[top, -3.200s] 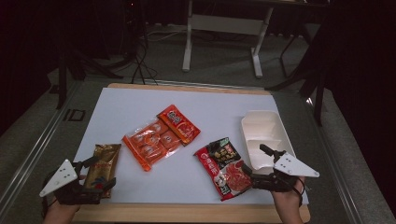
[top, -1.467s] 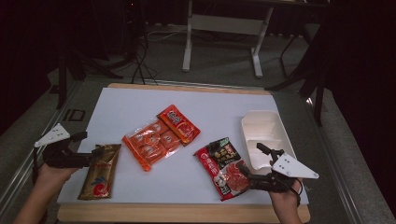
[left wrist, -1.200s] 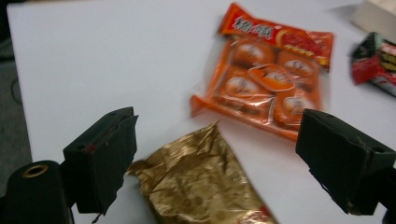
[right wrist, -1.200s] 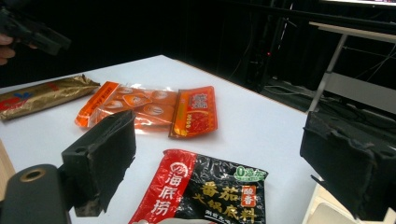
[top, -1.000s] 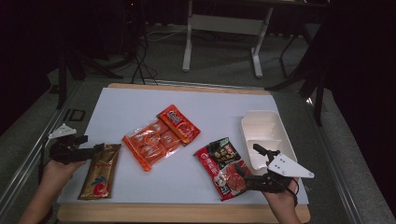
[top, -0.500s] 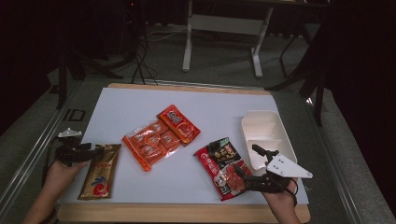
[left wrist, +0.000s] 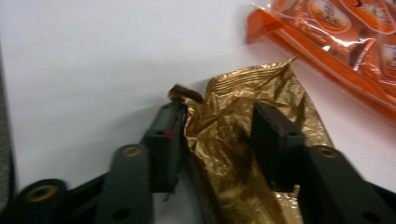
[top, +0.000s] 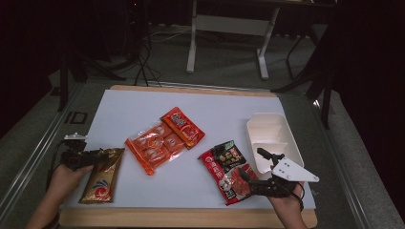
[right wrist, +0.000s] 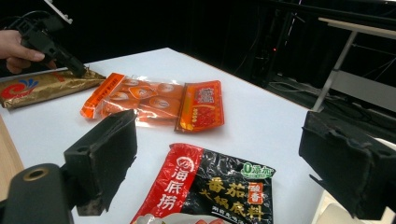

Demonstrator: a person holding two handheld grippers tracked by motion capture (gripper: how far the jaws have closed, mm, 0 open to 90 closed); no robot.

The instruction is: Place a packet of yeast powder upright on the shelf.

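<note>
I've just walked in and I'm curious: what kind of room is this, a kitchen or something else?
Probably a recording studio or lab, not a kitchen. A white table stands among dark surroundings, with cables on the floor and a metal stand behind it. A person works snack packets like the gold packet with hand-held grippers.

The left gripper (top: 98, 155) is held low and nearly level in the left hand (top: 67, 174), forearm brought in from the bottom-left corner. Its jaws have just been closing, and crinkled gold foil is caught between the black pads (left wrist: 166, 135). The right gripper (top: 253, 164) is kept level in the right hand (top: 286, 200), jaws spread wide, nothing between them.
</note>
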